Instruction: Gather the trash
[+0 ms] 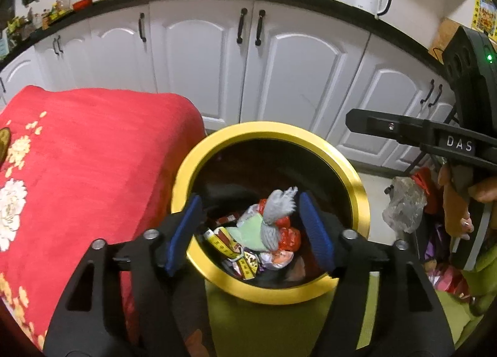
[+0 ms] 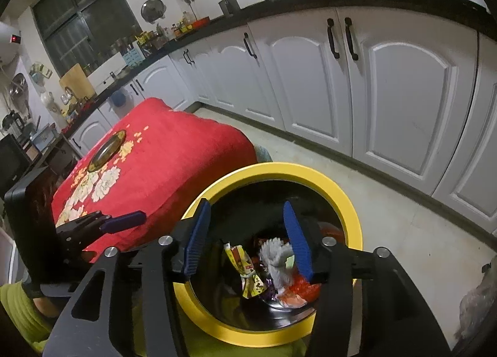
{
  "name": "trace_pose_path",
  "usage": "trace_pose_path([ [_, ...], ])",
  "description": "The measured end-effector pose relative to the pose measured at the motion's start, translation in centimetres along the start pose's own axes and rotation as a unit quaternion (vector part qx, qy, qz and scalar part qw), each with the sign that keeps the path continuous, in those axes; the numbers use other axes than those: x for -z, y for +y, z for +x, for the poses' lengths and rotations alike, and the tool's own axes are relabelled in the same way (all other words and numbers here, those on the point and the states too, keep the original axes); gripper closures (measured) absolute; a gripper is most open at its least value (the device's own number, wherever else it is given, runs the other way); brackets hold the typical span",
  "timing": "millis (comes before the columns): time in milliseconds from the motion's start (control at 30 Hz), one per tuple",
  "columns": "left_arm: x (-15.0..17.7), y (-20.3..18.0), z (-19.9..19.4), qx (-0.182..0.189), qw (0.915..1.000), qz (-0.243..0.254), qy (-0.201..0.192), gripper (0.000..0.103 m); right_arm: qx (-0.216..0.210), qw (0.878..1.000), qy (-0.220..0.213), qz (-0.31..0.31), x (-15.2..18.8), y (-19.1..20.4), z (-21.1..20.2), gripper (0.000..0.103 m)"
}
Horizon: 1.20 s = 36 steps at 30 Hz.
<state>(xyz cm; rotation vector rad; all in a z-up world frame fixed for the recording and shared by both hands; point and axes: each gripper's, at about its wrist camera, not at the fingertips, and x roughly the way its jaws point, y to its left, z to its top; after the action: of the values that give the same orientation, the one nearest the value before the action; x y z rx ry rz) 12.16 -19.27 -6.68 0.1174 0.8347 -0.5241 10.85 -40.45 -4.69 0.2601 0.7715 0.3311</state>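
Observation:
A round bin with a yellow rim (image 1: 270,130) (image 2: 310,170) stands right under both grippers. Inside lie several snack wrappers (image 1: 242,251) (image 2: 248,273) and red foil. A crumpled grey wad (image 1: 278,211) (image 2: 276,257) sits on top of them, below the pads. My left gripper (image 1: 248,198) hangs open over the bin's mouth, with no pad pressing on anything. My right gripper (image 2: 246,203) is open over the bin too; the grey wad shows close beside its right pad, lower down. Each gripper appears at the edge of the other's view, the right gripper's fingers (image 1: 388,127) and the left gripper's fingers (image 2: 124,220).
A table under a red flowered cloth (image 1: 93,155) (image 2: 155,155) stands just left of the bin, with a metal plate (image 2: 107,150) on it. White cabinets (image 1: 202,55) run behind. A clear plastic bag (image 1: 403,204) and a person's hand (image 1: 459,201) are at the right.

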Motion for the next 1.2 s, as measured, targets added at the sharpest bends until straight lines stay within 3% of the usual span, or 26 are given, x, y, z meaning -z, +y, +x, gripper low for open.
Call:
trace_pose_path([
  [133,-0.2,0.6,-1.6,-0.01,0.9998,-0.009,-0.017,0.03,-0.002,1.0,-0.015,-0.02,-0.4,1.4,-0.9,0.044],
  [200,-0.2,1.0,-2.4,-0.016,0.9995,-0.014,-0.024,0.023,-0.005,0.999,-0.027,-0.031,-0.6,2.3,-1.6,0.033],
  [333,-0.3,2.0,-4.4,-0.03,0.9982,-0.026,-0.044,0.016,-0.004,0.997,-0.047,-0.054,-0.9,4.3,-2.6,0.028],
  [367,-0.2,2.3,-5.0,-0.034,0.9977,-0.031,-0.049,0.014,-0.002,0.997,-0.051,-0.059,-0.9,4.8,-2.8,0.021],
  [533,0.1,3.7,-7.8,-0.057,0.9947,-0.051,-0.07,0.011,-0.009,0.994,-0.071,-0.087,-0.4,7.6,-3.6,0.017],
  [600,0.4,4.2,-8.8,-0.069,0.9934,-0.054,-0.075,0.011,-0.012,0.992,-0.083,-0.099,-0.2,8.9,-3.9,0.007],
  [933,3.3,5.6,-14.9,-0.138,0.9786,-0.077,-0.131,0.011,-0.007,0.978,-0.155,-0.142,1.6,14.3,-4.9,0.006],
  [1200,6.1,5.6,-19.0,-0.181,0.9626,-0.092,-0.179,0.011,0.006,0.957,-0.242,-0.162,4.7,17.6,-5.6,0.006],
])
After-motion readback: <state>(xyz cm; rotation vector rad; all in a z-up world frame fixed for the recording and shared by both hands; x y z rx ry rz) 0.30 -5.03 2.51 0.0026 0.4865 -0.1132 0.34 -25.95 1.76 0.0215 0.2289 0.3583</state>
